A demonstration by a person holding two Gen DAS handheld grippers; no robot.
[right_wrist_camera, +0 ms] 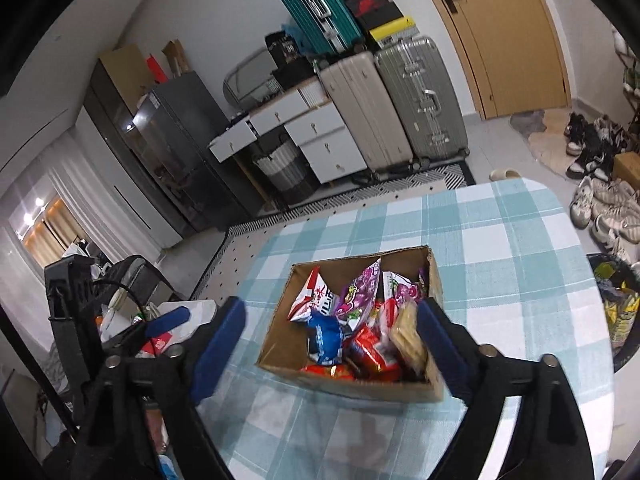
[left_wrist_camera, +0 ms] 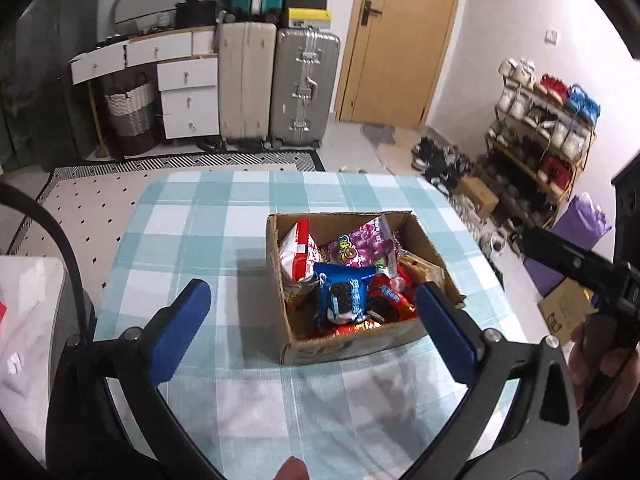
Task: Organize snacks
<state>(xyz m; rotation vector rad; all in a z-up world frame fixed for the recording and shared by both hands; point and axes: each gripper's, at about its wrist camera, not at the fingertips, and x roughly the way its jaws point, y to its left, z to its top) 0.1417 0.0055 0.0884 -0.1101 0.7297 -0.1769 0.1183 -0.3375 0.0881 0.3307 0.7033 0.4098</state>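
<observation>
An open cardboard box (left_wrist_camera: 352, 346) stands on the blue-checked table (left_wrist_camera: 192, 224) and holds several snack packets: a blue Oreo pack (left_wrist_camera: 344, 296), a red-and-white bag (left_wrist_camera: 298, 254), a purple candy bag (left_wrist_camera: 366, 242) and red packs (left_wrist_camera: 390, 300). My left gripper (left_wrist_camera: 314, 316) is open and empty above the box's near edge. The box also shows in the right wrist view (right_wrist_camera: 360, 390), with the blue pack (right_wrist_camera: 326, 338) and purple bag (right_wrist_camera: 358, 296) inside. My right gripper (right_wrist_camera: 330, 344) is open and empty, hovering over the box.
Suitcases (left_wrist_camera: 276, 88), a white drawer unit (left_wrist_camera: 186, 92) and a door (left_wrist_camera: 400, 40) line the far wall. A shoe rack (left_wrist_camera: 540, 132) and shoes stand right of the table. The other gripper's black body (left_wrist_camera: 580, 268) is at the right.
</observation>
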